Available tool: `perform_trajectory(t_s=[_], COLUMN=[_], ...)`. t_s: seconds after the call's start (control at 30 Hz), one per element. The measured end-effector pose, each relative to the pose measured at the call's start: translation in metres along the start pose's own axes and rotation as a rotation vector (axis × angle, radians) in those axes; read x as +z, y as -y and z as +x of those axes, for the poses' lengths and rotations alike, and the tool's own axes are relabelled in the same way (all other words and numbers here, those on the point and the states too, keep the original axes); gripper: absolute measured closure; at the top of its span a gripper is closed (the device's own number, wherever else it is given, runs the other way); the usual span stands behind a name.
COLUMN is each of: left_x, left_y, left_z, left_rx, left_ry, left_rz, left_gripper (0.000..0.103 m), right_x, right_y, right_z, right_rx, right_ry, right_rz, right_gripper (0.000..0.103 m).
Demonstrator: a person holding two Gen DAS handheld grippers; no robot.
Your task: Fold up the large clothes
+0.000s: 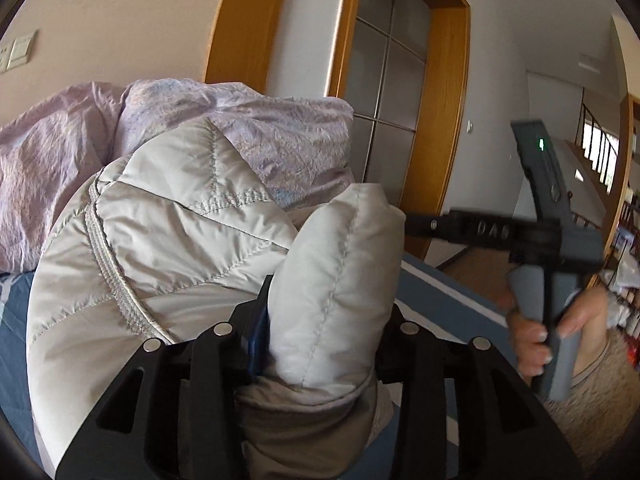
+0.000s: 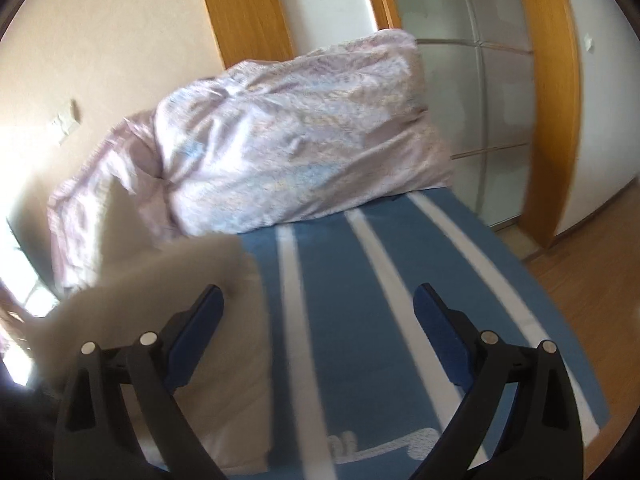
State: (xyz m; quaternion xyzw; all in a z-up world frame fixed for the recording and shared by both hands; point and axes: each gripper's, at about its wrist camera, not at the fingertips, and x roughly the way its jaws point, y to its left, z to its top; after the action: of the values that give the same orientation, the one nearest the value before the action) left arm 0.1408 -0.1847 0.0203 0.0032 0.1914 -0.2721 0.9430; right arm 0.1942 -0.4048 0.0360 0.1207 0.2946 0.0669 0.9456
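Observation:
A pale grey quilted puffer jacket (image 1: 168, 240) fills the left wrist view, bunched up over the blue bed. My left gripper (image 1: 324, 320) is shut on a puffy fold of the jacket (image 1: 340, 264) and holds it raised. My right gripper (image 2: 318, 312) is open and empty above the blue striped bedsheet (image 2: 344, 280). An edge of the jacket (image 2: 224, 320) lies behind its left finger. The right gripper also shows in the left wrist view (image 1: 556, 240), held in a hand at the right, apart from the jacket.
A crumpled lilac duvet (image 2: 288, 136) is piled at the back of the bed against the wall. A wooden-framed glass door (image 2: 496, 120) stands behind it. Wood floor (image 2: 592, 280) lies to the right of the bed's edge.

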Motion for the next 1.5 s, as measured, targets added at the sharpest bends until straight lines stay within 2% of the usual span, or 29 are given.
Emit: perform_trajectory(t_s=[0.17,0.3,0.43,0.57,0.67,0.7,0.73,0.8,0.87,1.0,1.1,1.2,1.3,1.33,1.4,1.5], left_x=[-0.018,-0.033,-0.044,-0.054,-0.061,-0.064,-0.065,-0.066,-0.061,-0.043,-0.023,0.004,0.031,0.037,0.049,0.051], left_y=[0.031,0.048,0.059,0.064,0.068,0.069,0.07,0.071,0.067,0.047,0.018,-0.023,-0.078,-0.098,-0.136,-0.174], left_z=[0.025,0.043,0.056,0.069,0.074,0.075,0.076,0.073,0.06,-0.001,-0.051,-0.076,-0.072,-0.066,-0.05,-0.028], left_rx=[0.046,0.086,0.108,0.125,0.127,0.127,0.128,0.135,0.11,0.062,0.069,0.133,0.241,0.253,0.221,0.172], left_ry=[-0.052,-0.082,-0.11,-0.132,-0.142,-0.144,-0.144,-0.143,-0.139,-0.085,-0.024,0.005,-0.007,-0.027,-0.069,-0.118], left_rz=[0.182,0.311,0.401,0.493,0.537,0.549,0.559,0.573,0.557,0.5,0.452,0.353,0.219,0.16,0.044,-0.085], left_gripper=[0.043,0.038,0.038,0.036,0.035,0.035,0.035,0.035,0.036,0.035,0.034,0.028,0.027,0.027,0.027,0.027], right_x=[0.017,0.031,0.033,0.031,0.029,0.025,0.022,0.018,0.017,0.016,0.014,0.007,-0.001,-0.004,-0.009,-0.015], right_y=[-0.006,-0.029,-0.055,-0.062,-0.063,-0.063,-0.062,-0.058,-0.055,-0.05,-0.046,-0.046,-0.047,-0.047,-0.046,-0.043], right_z=[0.009,0.028,0.06,0.093,0.111,0.118,0.121,0.124,0.123,0.122,0.122,0.124,0.125,0.125,0.129,0.133], right_rx=[0.228,0.413,0.427,0.437,0.442,0.449,0.448,0.447,0.451,0.425,0.397,0.355,0.33,0.321,0.306,0.294], right_ry=[-0.083,-0.183,-0.283,-0.395,-0.455,-0.481,-0.491,-0.477,-0.468,-0.449,-0.436,-0.42,-0.4,-0.392,-0.387,-0.382], right_rz=[0.019,-0.01,-0.091,-0.094,-0.076,-0.067,-0.054,-0.037,-0.02,-0.019,-0.023,-0.044,-0.063,-0.072,-0.073,-0.064], right_gripper=[0.007,0.007,0.009,0.017,0.031,0.057,0.066,0.075,0.081,0.083,0.084,0.083,0.082,0.08,0.079,0.076])
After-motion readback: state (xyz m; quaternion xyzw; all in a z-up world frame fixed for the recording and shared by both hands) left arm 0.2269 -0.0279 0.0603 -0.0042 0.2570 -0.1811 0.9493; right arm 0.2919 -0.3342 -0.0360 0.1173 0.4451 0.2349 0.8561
